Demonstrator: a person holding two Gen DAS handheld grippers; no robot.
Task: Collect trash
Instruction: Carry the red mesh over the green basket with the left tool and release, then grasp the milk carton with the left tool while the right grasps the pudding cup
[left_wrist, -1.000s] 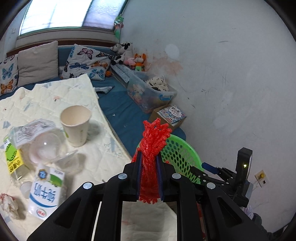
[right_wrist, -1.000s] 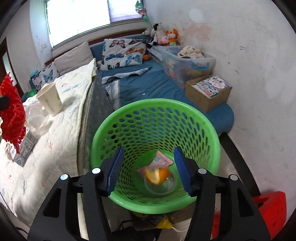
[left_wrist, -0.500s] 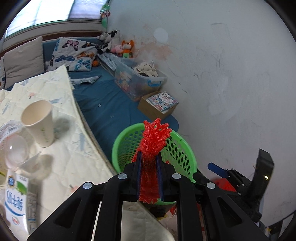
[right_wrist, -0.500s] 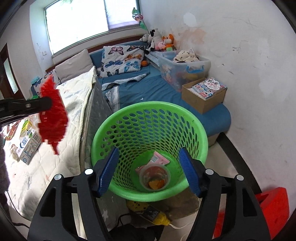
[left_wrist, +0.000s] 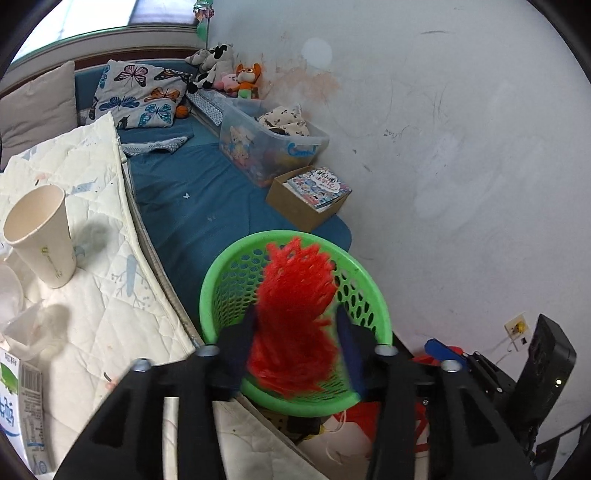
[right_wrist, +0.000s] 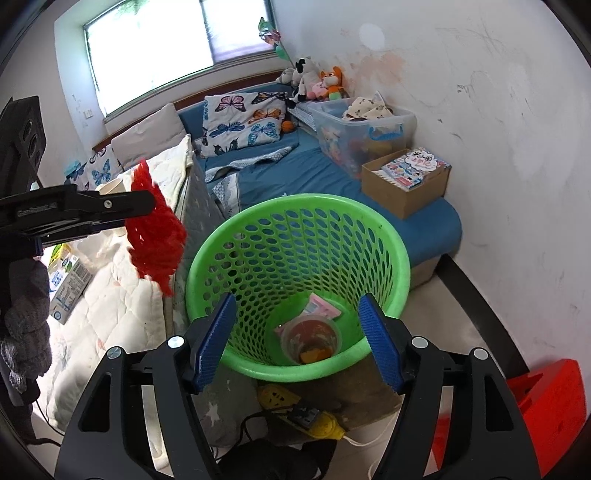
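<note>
1. Step in hand: dropping a piece of trash. The left claw (left_wrist: 295, 343) is opening, and the red foam fruit net (left_wrist: 295, 317) between its blue pads looks blurred and puffed out; whether the pads still touch it I cannot tell.
2. In the left wrist view the net lies at lower centre, in front of the green perforated wastebasket (left_wrist: 373, 291). In the right wrist view it hangs at left of centre (right_wrist: 155, 225), beside the basket rim (right_wrist: 399, 251) and over the bed edge, not clearly above the opening.
3. Next move, as I judge it: make sure the net clears the near rim and lands inside, then go for the paper cup (left_wrist: 40, 236) at left and the milk carton (left_wrist: 14, 406) at lower left, both on the quilted bed cover (left_wrist: 107, 288).
4. The right claw (right_wrist: 299, 339) is spread wide and empty over the basket.
5. Basket contents: a clear plastic cup (right_wrist: 310, 339) with orange scraps inside, and a pink wrapper (right_wrist: 321, 306) behind it.
</note>
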